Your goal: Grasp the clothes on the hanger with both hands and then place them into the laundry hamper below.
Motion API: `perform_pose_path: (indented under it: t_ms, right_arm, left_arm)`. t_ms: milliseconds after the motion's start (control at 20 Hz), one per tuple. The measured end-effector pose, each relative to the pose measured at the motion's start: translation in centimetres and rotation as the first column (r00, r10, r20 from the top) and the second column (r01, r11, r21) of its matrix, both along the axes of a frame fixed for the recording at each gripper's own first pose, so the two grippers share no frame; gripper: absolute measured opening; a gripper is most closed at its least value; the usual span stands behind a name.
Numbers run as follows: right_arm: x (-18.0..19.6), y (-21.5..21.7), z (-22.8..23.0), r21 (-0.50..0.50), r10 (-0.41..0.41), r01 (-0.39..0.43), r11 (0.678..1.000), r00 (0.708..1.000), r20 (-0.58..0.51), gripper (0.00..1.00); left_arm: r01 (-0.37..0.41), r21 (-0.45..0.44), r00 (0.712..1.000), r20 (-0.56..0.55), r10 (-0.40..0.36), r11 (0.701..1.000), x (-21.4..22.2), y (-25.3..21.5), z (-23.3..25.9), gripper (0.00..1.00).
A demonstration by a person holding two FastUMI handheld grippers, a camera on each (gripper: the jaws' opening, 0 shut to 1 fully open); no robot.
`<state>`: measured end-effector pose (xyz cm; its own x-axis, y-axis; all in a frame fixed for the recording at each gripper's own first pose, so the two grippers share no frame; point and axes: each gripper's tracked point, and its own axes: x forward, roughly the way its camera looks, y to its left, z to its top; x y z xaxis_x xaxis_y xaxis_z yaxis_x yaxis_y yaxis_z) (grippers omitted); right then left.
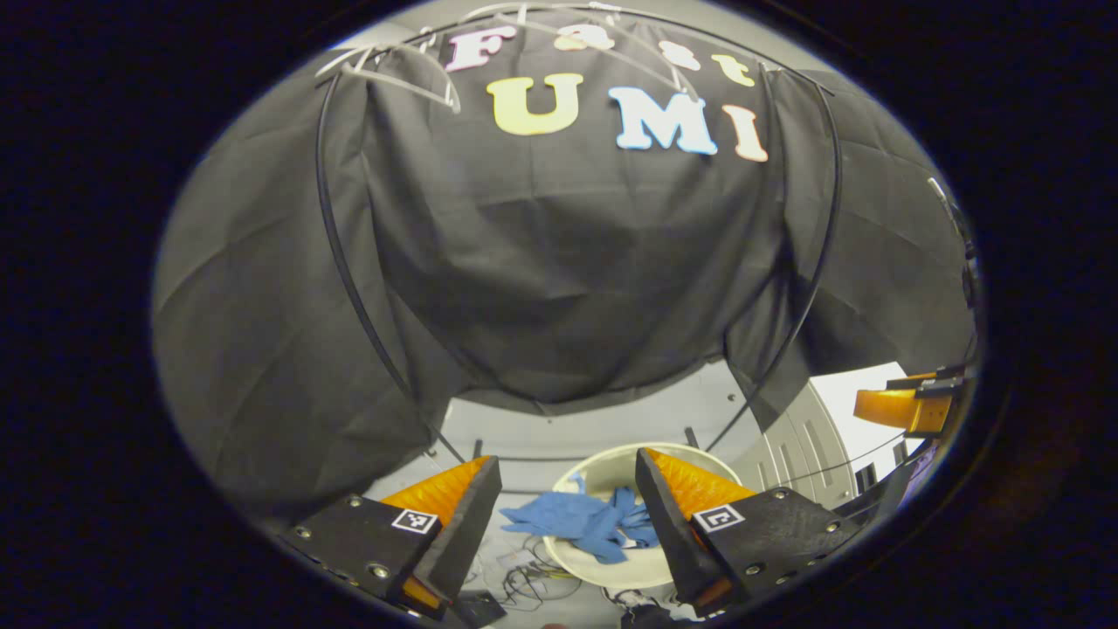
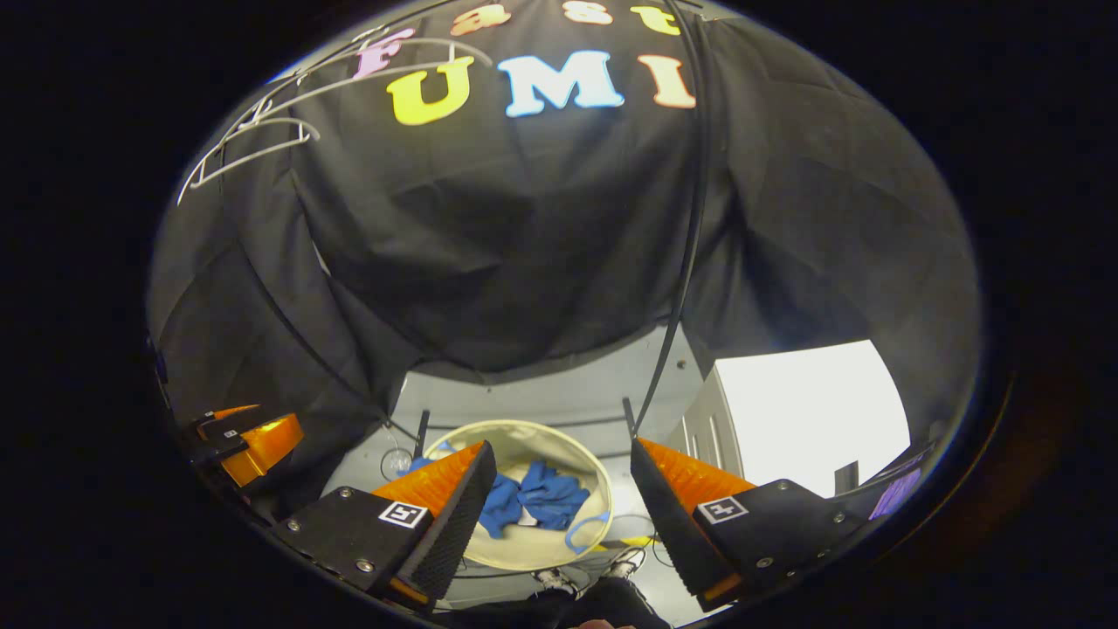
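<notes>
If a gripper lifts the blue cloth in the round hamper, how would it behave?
The crumpled blue cloth probably hangs floppy, since it lies in folds. It looks thin, so likely light. The round cream hamper seems soft-walled and might shift if tugged.

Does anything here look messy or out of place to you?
Slightly. The blue clothes lie crumpled in the laundry hamper, and in the left gripper view one part drapes over its rim instead of sitting inside. Loose cables tangle on the floor beside it. The hangers above hang bare.
</notes>
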<state>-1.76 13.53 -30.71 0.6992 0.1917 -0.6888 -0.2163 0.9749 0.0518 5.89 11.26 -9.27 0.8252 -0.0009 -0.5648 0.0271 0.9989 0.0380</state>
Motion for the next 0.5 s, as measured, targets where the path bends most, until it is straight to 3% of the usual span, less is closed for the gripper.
perform_pose_path:
  t_ms: [200,250,350,500]
  right_arm:
    - [3.3,-0.2,8.5,0.041,-0.009,0.0,0.999,0.978,0.21,0.95]
    - [3.6,-0.2,10.5,0.048,-0.006,-0.007,0.999,0.966,0.26,0.95]
    - [4.2,0.5,15.2,0.053,0.015,-0.037,0.998,0.93,0.367,0.92]
    - [4.5,0.7,21.8,0.022,0.056,-0.08,0.997,0.848,0.527,0.95]
  left_arm:
    - [0.002,0.017,0.981,0.196,-0.005,1.0,-0.2,0.1,11.3,0.89]
    - [-0.003,0.017,0.969,0.245,-0.001,1.0,-0.4,0.0,14.2,0.96]
    - [-0.015,0.002,0.94,0.34,0.014,1.0,-1.0,0.2,19.8,0.96]
    - [-0.033,-0.062,0.894,0.445,0.058,0.998,-1.3,0.5,27.2,0.95]
